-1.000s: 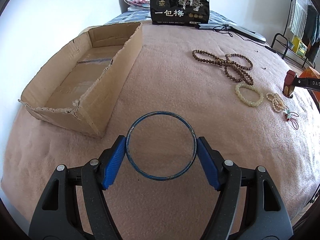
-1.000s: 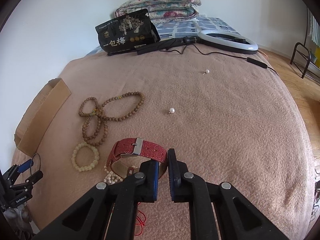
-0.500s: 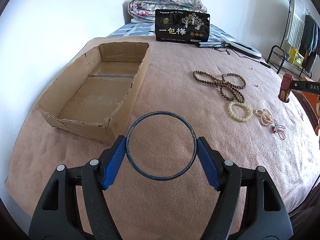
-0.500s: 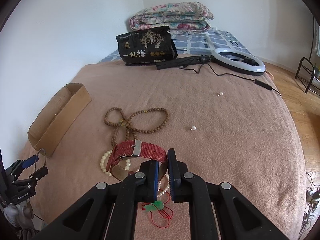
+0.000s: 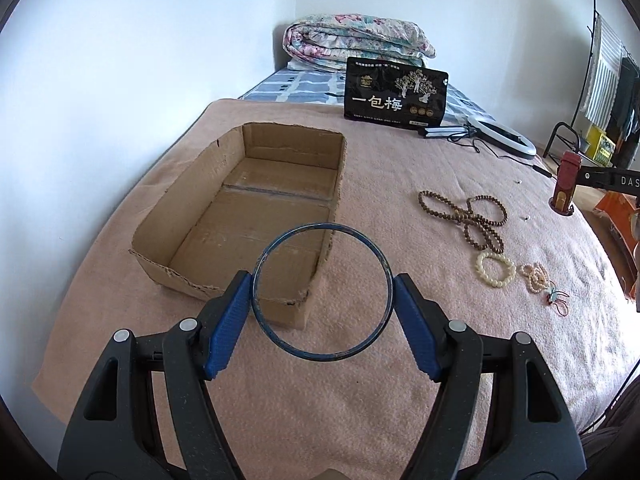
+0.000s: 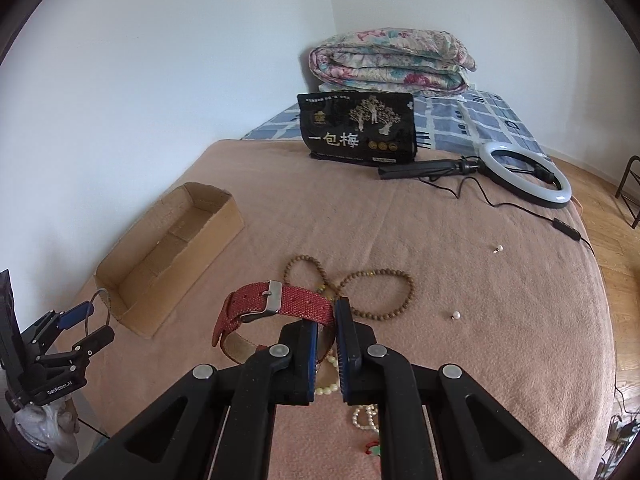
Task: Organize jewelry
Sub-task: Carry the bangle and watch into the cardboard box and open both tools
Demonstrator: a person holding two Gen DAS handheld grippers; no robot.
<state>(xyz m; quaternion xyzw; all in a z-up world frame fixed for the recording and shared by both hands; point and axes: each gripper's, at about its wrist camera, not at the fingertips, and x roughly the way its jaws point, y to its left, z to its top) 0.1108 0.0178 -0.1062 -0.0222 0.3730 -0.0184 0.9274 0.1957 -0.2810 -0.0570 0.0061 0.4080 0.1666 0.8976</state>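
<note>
Left hand-held gripper [image 5: 322,312] clamps bangle [image 5: 264,264]; right hand-held gripper [image 6: 327,350] pinches watch [image 6: 298,305]

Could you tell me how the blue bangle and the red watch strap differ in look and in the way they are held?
The blue bangle is a thin, rigid, open ring; the red watch strap is a wide woven band with a metal buckle. The left tongs stand wide apart, pressing the bangle's outer sides; the right tongs pinch the strap, nearly closed. Both are held above the pink blanket.
</note>
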